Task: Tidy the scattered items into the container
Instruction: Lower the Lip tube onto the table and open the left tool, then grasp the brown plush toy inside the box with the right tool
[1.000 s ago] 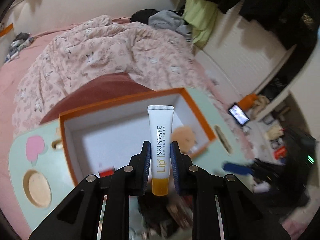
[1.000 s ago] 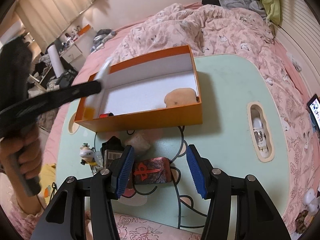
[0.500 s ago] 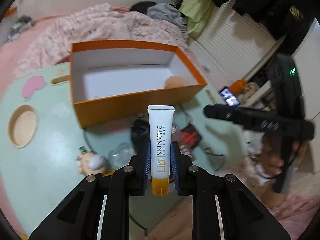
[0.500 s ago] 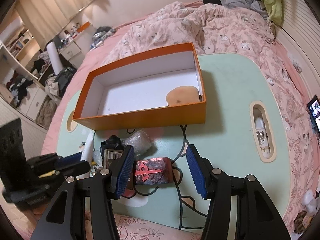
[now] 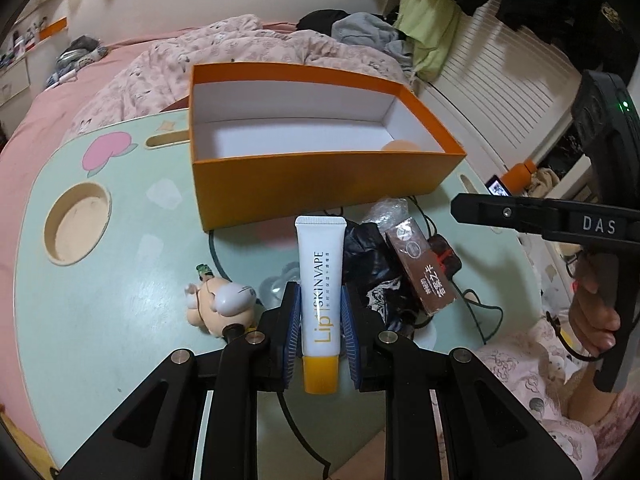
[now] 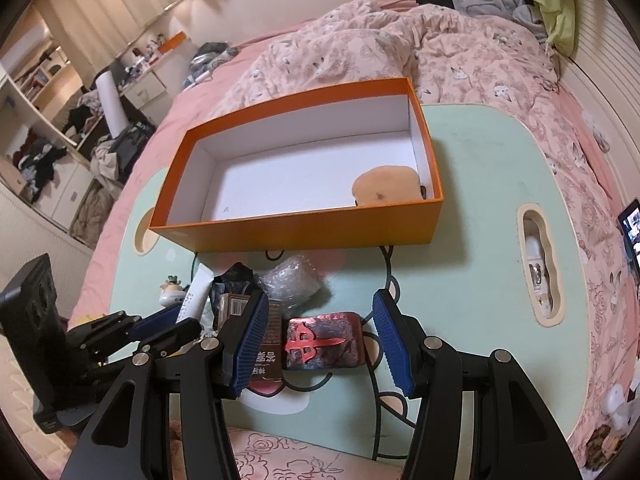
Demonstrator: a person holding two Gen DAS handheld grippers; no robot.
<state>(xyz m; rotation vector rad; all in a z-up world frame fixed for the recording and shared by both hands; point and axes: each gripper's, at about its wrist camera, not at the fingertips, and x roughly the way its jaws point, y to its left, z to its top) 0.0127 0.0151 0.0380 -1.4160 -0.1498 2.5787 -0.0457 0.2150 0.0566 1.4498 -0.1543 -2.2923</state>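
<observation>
from the left wrist, the left gripper (image 5: 320, 330) clamped the lip balm tube (image 5: 321, 286) upright, ready for the orange box (image 5: 316, 178) at twelve o'clock, while from the right wrist the right gripper (image 6: 318, 340) hung open-jawed over the dark packet (image 6: 322, 346), poised to grab it.

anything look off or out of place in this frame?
Yes: the white lip-balm tube with the yellow cap is clamped in the left tongs over the table clutter, outside the orange cardboard box, whose only visible content is a tan round pad.
</observation>
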